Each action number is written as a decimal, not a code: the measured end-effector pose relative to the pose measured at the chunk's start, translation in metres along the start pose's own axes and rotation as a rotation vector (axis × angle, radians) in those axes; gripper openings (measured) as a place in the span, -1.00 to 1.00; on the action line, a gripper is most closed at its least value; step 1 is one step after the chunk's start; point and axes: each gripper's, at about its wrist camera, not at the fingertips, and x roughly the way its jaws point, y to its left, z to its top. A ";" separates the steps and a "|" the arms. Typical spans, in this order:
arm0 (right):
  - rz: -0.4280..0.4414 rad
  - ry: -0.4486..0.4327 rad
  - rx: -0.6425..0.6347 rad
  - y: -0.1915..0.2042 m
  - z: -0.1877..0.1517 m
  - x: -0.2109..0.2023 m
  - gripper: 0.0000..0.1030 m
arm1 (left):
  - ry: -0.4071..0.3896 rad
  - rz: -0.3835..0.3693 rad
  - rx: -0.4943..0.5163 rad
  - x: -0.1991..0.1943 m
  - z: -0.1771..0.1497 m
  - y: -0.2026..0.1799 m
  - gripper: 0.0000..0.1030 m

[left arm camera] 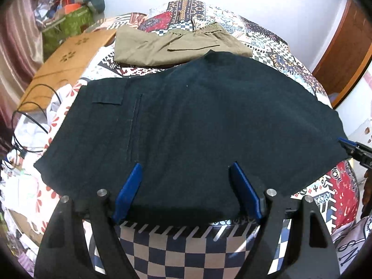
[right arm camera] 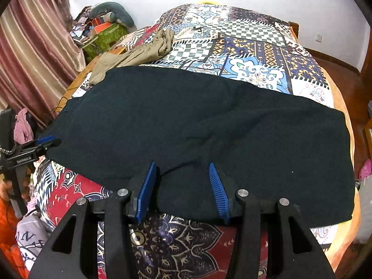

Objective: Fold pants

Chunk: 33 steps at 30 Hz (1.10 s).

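Observation:
Dark navy pants (left arm camera: 186, 125) lie spread flat across the patterned bedspread; they also fill the middle of the right wrist view (right arm camera: 197, 134). My left gripper (left arm camera: 186, 169) is open, its blue fingers hovering over the near edge of the pants with nothing between them. It shows from the side at the pants' left edge in the right wrist view (right arm camera: 48, 140). My right gripper (right arm camera: 182, 167) is open over the near edge of the pants, empty. Its tip shows at the pants' right corner in the left wrist view (left arm camera: 348, 145).
Folded khaki pants (left arm camera: 176, 45) lie beyond the dark pair, also seen in the right wrist view (right arm camera: 130, 58). A wooden board (left arm camera: 67, 62) and black cables (left arm camera: 30, 121) sit left of the bed. A green box with clutter (right arm camera: 104, 37) stands by the curtain (right arm camera: 34, 46).

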 end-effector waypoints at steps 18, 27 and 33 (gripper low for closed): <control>-0.243 -0.240 0.181 -0.070 0.000 -0.104 0.01 | -0.200 -0.066 0.275 -0.044 0.089 -0.105 0.57; -0.320 -0.224 0.360 -0.116 -0.051 -0.124 0.09 | -0.138 -0.169 0.405 -0.015 0.098 -0.185 0.59; -0.237 -0.168 0.444 -0.126 -0.075 -0.099 0.09 | 0.000 -0.195 0.471 0.020 0.079 -0.222 0.59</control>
